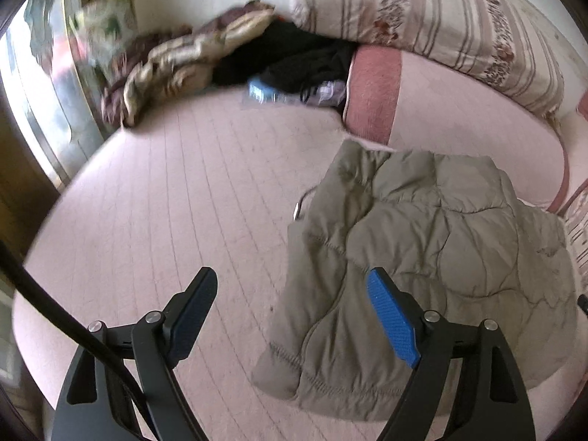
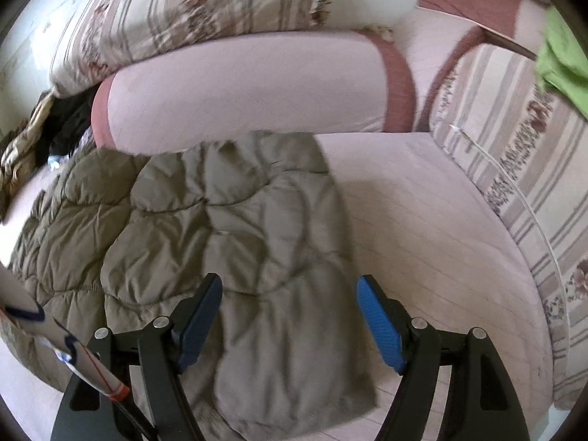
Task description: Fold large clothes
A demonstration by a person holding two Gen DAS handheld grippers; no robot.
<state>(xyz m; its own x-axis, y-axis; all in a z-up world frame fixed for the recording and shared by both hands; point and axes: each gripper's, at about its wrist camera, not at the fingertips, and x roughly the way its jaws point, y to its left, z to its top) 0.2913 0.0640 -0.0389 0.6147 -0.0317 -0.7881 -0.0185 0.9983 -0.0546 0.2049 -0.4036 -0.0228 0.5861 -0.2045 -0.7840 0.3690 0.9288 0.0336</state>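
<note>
Olive quilted jacket (image 1: 422, 257) lies folded on pink bed sheet (image 1: 165, 202), far edge against pink bolster (image 2: 250, 88). Left gripper (image 1: 294, 316): fingers spread wide, nothing between pads, hovering over jacket's left edge and bare sheet. Right gripper (image 2: 288, 319): fingers spread wide, empty, above jacket's near part. Striped duvet (image 2: 165, 11) heaped behind bolster. Dark clothes (image 1: 294, 62) and patterned blanket (image 1: 176, 62) at far left of bed. Green cloth (image 2: 562, 55) at far right.
</note>
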